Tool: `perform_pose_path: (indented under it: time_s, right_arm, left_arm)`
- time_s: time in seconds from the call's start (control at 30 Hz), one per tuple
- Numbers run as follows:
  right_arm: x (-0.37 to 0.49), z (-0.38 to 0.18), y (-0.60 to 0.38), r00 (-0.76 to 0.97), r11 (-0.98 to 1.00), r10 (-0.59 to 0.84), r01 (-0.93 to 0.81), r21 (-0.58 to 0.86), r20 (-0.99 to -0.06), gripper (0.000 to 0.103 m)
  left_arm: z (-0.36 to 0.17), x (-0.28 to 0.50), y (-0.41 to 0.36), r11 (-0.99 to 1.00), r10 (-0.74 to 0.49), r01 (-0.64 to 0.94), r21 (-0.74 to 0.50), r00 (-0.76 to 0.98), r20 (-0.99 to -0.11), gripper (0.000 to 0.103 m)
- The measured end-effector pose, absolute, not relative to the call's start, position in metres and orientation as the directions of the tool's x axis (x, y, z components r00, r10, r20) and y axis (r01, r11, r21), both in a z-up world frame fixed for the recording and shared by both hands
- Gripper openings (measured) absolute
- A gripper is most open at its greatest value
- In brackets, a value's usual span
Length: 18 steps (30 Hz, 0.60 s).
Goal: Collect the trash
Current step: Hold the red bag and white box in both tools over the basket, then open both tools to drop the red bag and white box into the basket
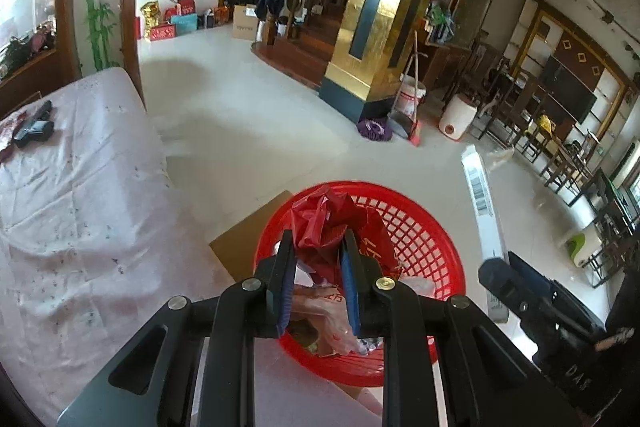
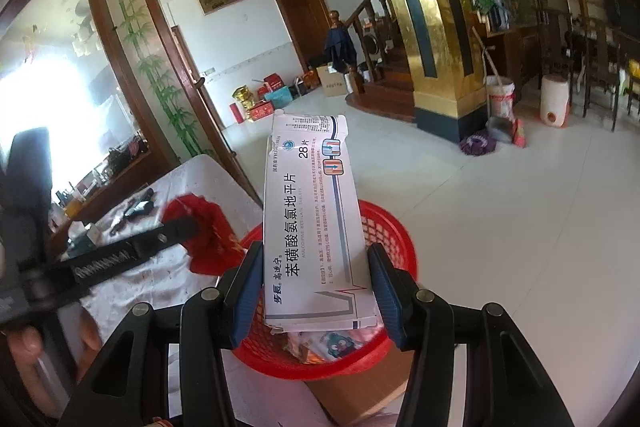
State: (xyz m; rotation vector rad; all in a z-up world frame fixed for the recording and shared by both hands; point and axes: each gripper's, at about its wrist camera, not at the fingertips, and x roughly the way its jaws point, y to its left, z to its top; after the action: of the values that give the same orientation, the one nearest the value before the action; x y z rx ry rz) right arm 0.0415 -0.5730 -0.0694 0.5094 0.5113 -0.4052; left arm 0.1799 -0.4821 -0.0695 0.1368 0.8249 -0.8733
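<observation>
A red mesh basket (image 1: 424, 247) stands on the floor beside the table and holds wrappers and bags. My left gripper (image 1: 318, 241) is shut on a crumpled red plastic bag (image 1: 320, 217), held right over the basket. My right gripper (image 2: 316, 259) is shut on a flattened white medicine box (image 2: 312, 219), held upright above the same basket (image 2: 396, 239). The box also shows in the left wrist view (image 1: 482, 195), with the right gripper (image 1: 520, 291) under it. The left gripper with the red bag (image 2: 208, 227) shows at the left of the right wrist view.
A table with a pale pink cloth (image 1: 72, 187) lies to the left, with a black object (image 1: 34, 127) on it. A cardboard sheet (image 1: 244, 239) lies under the basket. A gold pillar (image 1: 384, 19), a broom and dustpan (image 1: 408, 115) and a white bucket (image 1: 458, 117) stand farther off on the tiled floor.
</observation>
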Motion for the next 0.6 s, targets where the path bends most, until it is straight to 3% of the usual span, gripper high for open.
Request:
perform_pose_path:
  time_s: [0.17,0.23,0.3,0.37,0.43,0.6]
  right_arm:
    - [0.055,-0.085,-0.585,0.798,0.791,-0.203,0.475,0.385,-0.568,0.056]
    - [0.061,-0.091,-0.589,0.809,0.786,-0.180,0.460,0.413,-0.559,0.056]
    - [0.066,-0.094,-0.592,0.809,0.785,-0.161,0.452,0.423,-0.565,0.057]
    - [0.065,-0.097,-0.592,0.810,0.781,-0.155,0.451,0.432,-0.566,0.058]
    - [0.061,-0.095,-0.591,0.814,0.775,-0.154,0.452,0.442,-0.561,0.067]
    - [0.038,-0.077,-0.572,0.829,0.775,-0.168,0.446,0.449,-0.534,0.068]
  left_arm:
    - [-0.080,0.186,-0.489,0.664,-0.607,0.720,-0.205,0.358,-0.709,0.021]
    - [-0.082,0.187,-0.488,0.669,-0.604,0.714,-0.207,0.359,-0.712,0.026]
    - [-0.085,0.188,-0.489,0.664,-0.602,0.717,-0.211,0.345,-0.720,0.045]
    - [-0.085,0.183,-0.486,0.664,-0.599,0.720,-0.201,0.352,-0.719,0.058]
    - [-0.081,0.175,-0.481,0.662,-0.600,0.727,-0.181,0.369,-0.710,0.061]
    - [-0.067,0.151,-0.457,0.660,-0.596,0.739,-0.137,0.403,-0.694,0.074]
